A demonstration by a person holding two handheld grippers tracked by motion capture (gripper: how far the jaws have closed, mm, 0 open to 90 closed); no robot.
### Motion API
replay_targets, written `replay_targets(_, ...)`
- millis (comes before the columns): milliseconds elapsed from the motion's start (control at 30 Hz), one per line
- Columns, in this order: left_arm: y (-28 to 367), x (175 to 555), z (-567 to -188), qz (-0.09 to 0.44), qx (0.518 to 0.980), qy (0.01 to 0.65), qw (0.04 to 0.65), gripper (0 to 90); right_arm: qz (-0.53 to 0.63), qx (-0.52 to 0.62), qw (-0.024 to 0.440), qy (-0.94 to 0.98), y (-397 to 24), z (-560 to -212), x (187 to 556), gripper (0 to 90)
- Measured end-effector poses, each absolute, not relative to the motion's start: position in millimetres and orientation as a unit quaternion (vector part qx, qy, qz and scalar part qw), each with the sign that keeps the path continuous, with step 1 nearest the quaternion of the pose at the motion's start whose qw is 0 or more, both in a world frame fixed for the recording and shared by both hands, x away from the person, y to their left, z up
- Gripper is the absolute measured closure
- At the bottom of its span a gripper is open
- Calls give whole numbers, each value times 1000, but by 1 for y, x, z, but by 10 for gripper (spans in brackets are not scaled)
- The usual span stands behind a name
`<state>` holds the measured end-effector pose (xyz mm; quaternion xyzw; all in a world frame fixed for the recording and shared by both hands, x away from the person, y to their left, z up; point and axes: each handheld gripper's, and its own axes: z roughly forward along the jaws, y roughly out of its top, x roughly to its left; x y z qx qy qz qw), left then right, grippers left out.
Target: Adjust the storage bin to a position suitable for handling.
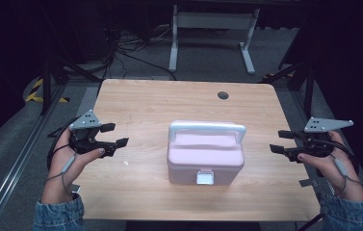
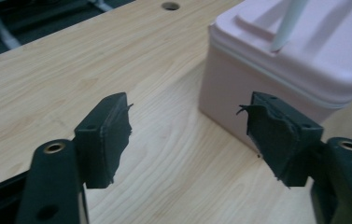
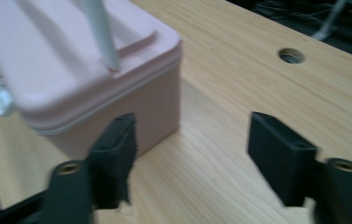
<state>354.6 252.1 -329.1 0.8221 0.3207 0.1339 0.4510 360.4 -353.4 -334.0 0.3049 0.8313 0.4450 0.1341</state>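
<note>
Box (image 1: pixel 205 156) is sitting mid-bench, latch (image 1: pixel 204 177) facing near, lid apparently shut. I'm holding the left tool (image 1: pixel 112 135) and right tool (image 1: pixel 279 142) released, well apart on either side. Nothing is grasped yet; approaching and handling are remaining.

A pale pink box (image 1: pixel 205 158) with white handle (image 1: pixel 207 128) on light woodgrain table (image 1: pixel 145 103).

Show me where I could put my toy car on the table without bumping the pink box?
Plenty of room. The pink box sits mid-table, toward the near edge. Bare wood lies behind it up to the round hole, and on both sides of it, between the box and each open pair of tongs, left and right. The tightest strip is in front, between the box's clasp and the near edge.
</note>
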Motion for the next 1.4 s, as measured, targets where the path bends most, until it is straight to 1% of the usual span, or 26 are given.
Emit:
replay_targets(67, 252, 354, -329, 132, 820, 311, 462, 320, 448, 292, 142, 833, -353, -333, 361, 392)
replay_targets(233, 250, 355, -329, 135, 823, 308, 457, 339, 453, 301, 149, 826, -354, -332, 360, 435)
replay_targets(367, 250, 356, -329, 137, 818, 314, 463, 364, 456, 316, 152, 818, -357, -332, 359, 454)
replay_targets(433, 249, 358, -329, 138, 814, 309, 473, 384, 456, 318, 151, 818, -357, -332, 359, 462)
replay_targets(533, 245, 358, -329, 119, 802, 311, 497, 424, 459, 317, 153, 815, -357, -333, 359, 477)
replay_targets(667, 237, 358, -327, 122, 797, 306, 507, 436, 458, 318, 158, 815, -356, -334, 359, 477)
replay_targets(733, 230, 359, -326, 125, 797, 297, 510, 438, 456, 327, 151, 814, -356, -336, 358, 480)
replay_targets(833, 223, 360, -324, 123, 797, 289, 515, 431, 451, 334, 153, 814, -357, -337, 356, 478)
replay_targets(1233, 191, 368, -322, 91, 811, 264, 515, 432, 444, 346, 139, 815, -356, -345, 349, 470)
replay_targets(1400, 181, 372, -323, 90, 813, 257, 515, 427, 440, 355, 141, 813, -360, -348, 344, 466)
